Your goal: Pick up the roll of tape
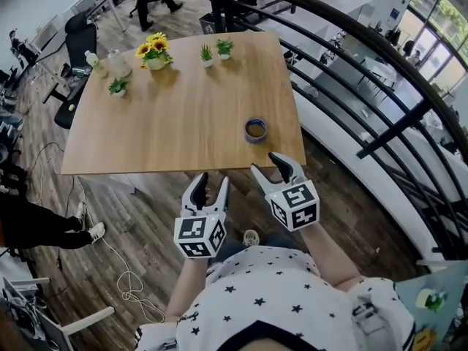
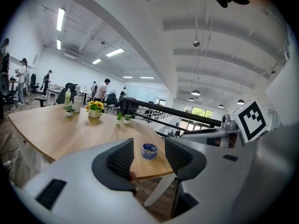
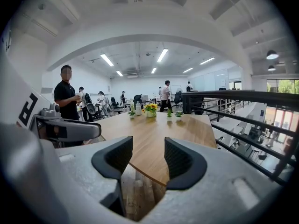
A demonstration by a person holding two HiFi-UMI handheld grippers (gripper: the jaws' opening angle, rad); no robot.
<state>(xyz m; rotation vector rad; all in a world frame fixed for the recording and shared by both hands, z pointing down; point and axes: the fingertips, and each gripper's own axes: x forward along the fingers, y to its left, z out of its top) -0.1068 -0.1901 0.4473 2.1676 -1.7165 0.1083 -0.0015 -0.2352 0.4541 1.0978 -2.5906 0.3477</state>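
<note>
- Your left gripper (image 1: 213, 181) hangs just short of the table's near edge, over the wooden floor (image 1: 146, 225) — its jaws stand wide apart with nothing between them.
- Your right gripper (image 1: 267, 164) is just beside it and a little further forward, its tips at the table's near edge. Its jaws are spread wide too, and they hold nothing.
- The roll of tape (image 1: 256, 130) lies flat on the table (image 1: 183, 115), close to the near right corner, ahead of the right gripper and apart from both.
- In the left gripper view the roll shows in the gap between the jaws, but it sits further off on the tabletop — not touched.
- A pot of yellow flowers (image 1: 154, 52) and three small potted plants (image 1: 207, 53) stand at the table's far side, well apart from the tape.
- A dark railing (image 1: 351, 64) curves past the table's right side.
</note>
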